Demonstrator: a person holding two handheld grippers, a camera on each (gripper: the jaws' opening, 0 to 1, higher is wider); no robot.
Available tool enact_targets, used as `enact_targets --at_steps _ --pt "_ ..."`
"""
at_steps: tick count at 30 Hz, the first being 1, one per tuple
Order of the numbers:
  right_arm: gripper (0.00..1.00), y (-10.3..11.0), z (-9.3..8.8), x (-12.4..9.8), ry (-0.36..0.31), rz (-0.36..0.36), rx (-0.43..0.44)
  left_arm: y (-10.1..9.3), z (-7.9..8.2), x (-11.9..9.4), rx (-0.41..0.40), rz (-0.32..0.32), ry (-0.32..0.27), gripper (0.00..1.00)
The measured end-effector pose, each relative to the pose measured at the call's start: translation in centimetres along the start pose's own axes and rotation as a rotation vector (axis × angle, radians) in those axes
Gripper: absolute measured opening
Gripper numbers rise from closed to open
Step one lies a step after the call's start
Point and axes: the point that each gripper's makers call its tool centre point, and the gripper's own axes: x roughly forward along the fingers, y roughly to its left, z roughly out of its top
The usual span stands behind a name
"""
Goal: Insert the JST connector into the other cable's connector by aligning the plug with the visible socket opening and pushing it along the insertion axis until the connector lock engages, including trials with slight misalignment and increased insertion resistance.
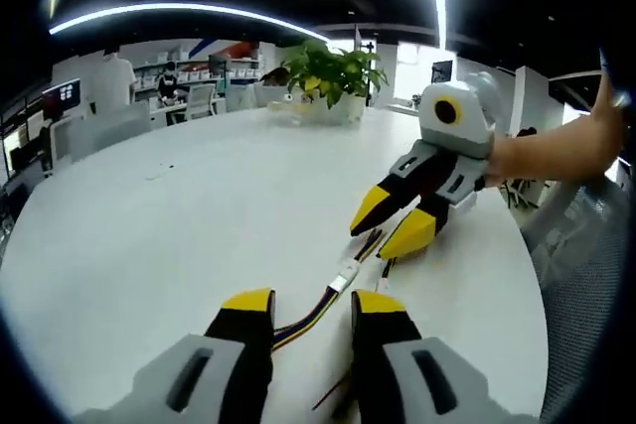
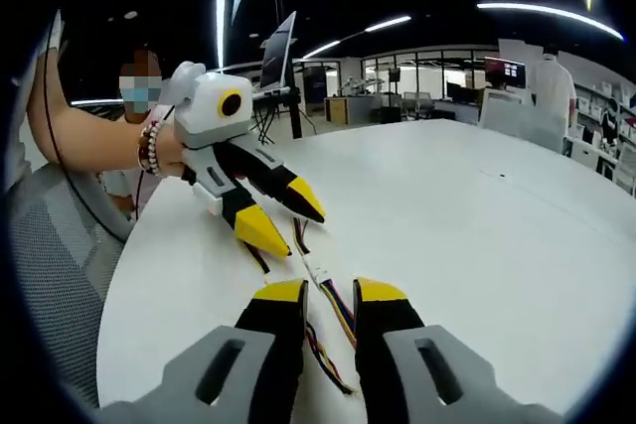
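Both tongs, left tongs (image 1: 310, 303) and right tongs (image 2: 331, 293), agape astride joined connector (image 1: 345, 276) near worktop (image 1: 179, 225) edge; skewed regrip risks unlatched lock.

Connector (image 1: 345, 278) joint perhaps mated, too small

Table (image 1: 199, 206) smooth matt white; claw (image 1: 308, 313) tips yellow plastic, grey housing.

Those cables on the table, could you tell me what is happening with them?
A person holds a hand-held gripper in each hand over a white table. The left hand-held gripper and the right hand-held gripper, both open, face each other across the multicoloured cables, whose white connectors lie between them.
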Motion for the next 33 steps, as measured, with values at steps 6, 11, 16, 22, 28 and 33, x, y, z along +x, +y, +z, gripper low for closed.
enact_targets --at_steps 6,11,16,22,28,33 --pt "0.1 -0.3 -0.5 0.0 0.012 -0.003 -0.012 -0.2 0.1 0.3 0.007 -0.021 -0.007 0.15" --pt "0.06 -0.4 -0.6 0.2 0.014 -0.001 -0.019 -0.3 0.0 0.7 0.023 -0.035 -0.004 0.08" --pt "0.05 -0.4 -1.0 0.4 0.02 0.005 -0.013 -0.3 0.2 0.8 0.011 -0.043 -0.015 0.06" --pt "0.03 -0.9 -0.9 0.7 0.013 0.01 -0.018 0.1 0.5 1.1 0.01 -0.056 -0.023 0.05" --pt "0.03 -1.7 -0.5 1.3 0.02 0.027 -0.035 1.0 0.9 1.4 0.01 -0.055 -0.025 0.05" --pt "0.03 -2.7 -0.1 2.1 0.027 0.034 -0.05 2.1 1.1 1.8 0.018 -0.045 -0.021 0.06"
